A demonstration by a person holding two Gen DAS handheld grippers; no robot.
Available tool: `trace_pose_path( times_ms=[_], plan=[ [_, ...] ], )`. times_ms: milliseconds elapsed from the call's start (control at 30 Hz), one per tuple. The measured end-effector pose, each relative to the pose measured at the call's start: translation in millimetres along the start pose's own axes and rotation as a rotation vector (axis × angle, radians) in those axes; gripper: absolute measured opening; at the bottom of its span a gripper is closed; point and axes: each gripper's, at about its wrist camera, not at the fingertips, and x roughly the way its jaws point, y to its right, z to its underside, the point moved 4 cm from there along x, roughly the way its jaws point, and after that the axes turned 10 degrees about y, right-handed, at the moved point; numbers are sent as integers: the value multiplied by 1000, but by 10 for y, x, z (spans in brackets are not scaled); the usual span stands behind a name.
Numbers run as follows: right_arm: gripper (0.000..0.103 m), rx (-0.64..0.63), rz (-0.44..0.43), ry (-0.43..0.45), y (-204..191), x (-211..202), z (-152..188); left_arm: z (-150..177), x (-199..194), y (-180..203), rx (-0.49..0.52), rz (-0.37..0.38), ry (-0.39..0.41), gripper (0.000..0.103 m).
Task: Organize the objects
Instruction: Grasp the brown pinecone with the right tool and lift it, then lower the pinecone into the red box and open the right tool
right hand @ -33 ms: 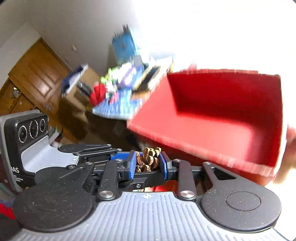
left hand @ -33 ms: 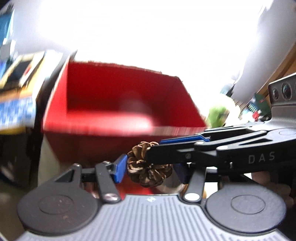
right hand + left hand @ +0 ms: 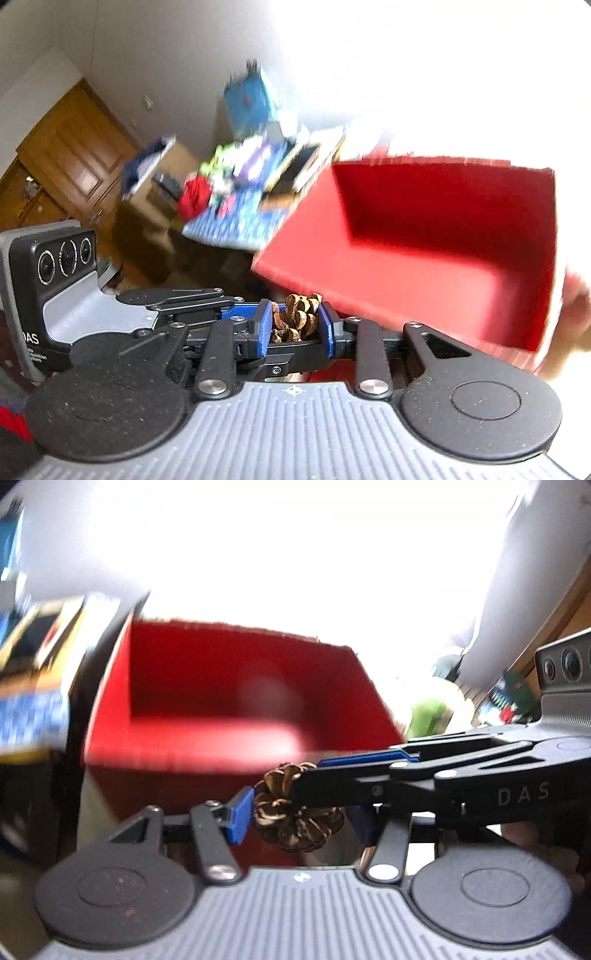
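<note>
A bright white glare is washing out the far background, with a wooden door [image 3: 74, 162] at the left; the open red box [image 3: 236, 709] is sitting just beyond both grippers; the pine cone [image 3: 295, 808] is being clamped by the right gripper [image 3: 294, 325], while the left gripper [image 3: 299, 812] is closing its jaws around the same cone, pads touching it.

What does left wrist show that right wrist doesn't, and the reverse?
Left wrist only: a blurred green object right of the box. Right wrist only: a wooden door and a red bundle in the clutter. Both: the open red box, the pine cone, the left claw closing with the cone between its pads, and the right claw clamped on that cone.
</note>
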Motion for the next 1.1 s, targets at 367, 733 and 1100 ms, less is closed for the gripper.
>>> trace_pose_path(
  times_ms=[367, 733, 1100],
  plan=[
    [29, 16, 346, -168, 824, 395, -61, -202, 1168, 14, -75, 183, -121, 56],
    [34, -7, 407, -233, 943, 457, 47, 43, 1618, 101, -65, 210, -256, 55],
    [36, 18, 397, -199, 931, 328, 55, 36, 1608, 10, -43, 197, -275, 62]
  ],
)
